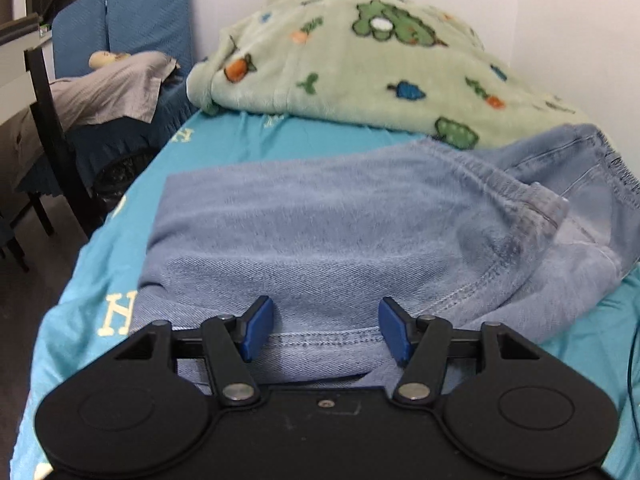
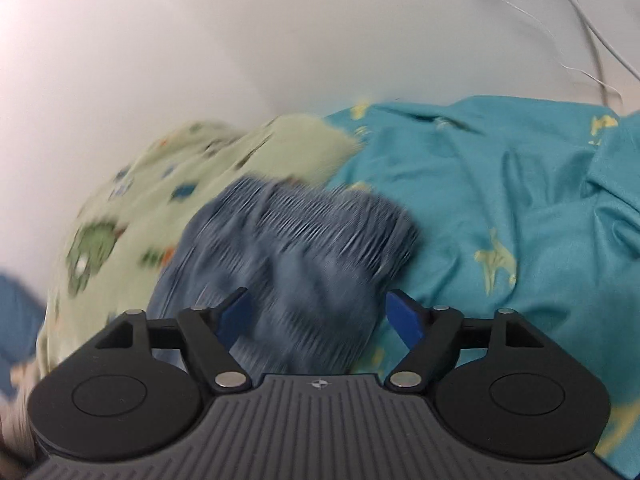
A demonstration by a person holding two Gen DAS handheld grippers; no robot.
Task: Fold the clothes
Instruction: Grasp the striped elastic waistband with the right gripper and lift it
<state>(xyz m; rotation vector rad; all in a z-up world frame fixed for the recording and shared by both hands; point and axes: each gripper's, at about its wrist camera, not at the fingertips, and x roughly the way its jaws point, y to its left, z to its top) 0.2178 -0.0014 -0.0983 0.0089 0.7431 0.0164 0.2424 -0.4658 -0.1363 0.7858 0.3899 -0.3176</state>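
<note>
Blue fingertips [image 1: 256,326] of the left gripper [image 1: 326,328] stand spread apart above the near hem of the jeans [image 1: 320,240], with denim showing in the gap between them and neither pad pressing on it. The jeans lie folded over on the teal bedsheet [image 1: 224,148], a stitched seam curving across the cloth and the waistband end bunched toward the wall side of the bed. Beyond the jeans, touching their far edge, a pale green fleece blanket [image 1: 360,60] printed with small animals and carrots is heaped against the white wall [image 1: 580,20]. Off the bed's outer side stand a blue upholstered sofa [image 1: 148,20] with a grey cloth [image 1: 108,88] draped on it and a dark chair [image 1: 48,120].

On the right gripper [image 2: 320,316], the fingers [image 2: 404,320] are parted wide, and a blurred bundle of the same jeans [image 2: 288,248] lies ahead of and between them, with no pad seen clamping it. That bundle rests on the bedsheet [image 2: 500,200], just beside the fleece blanket [image 2: 180,168]. White cables [image 2: 580,20] hang down the wall above the sheet.
</note>
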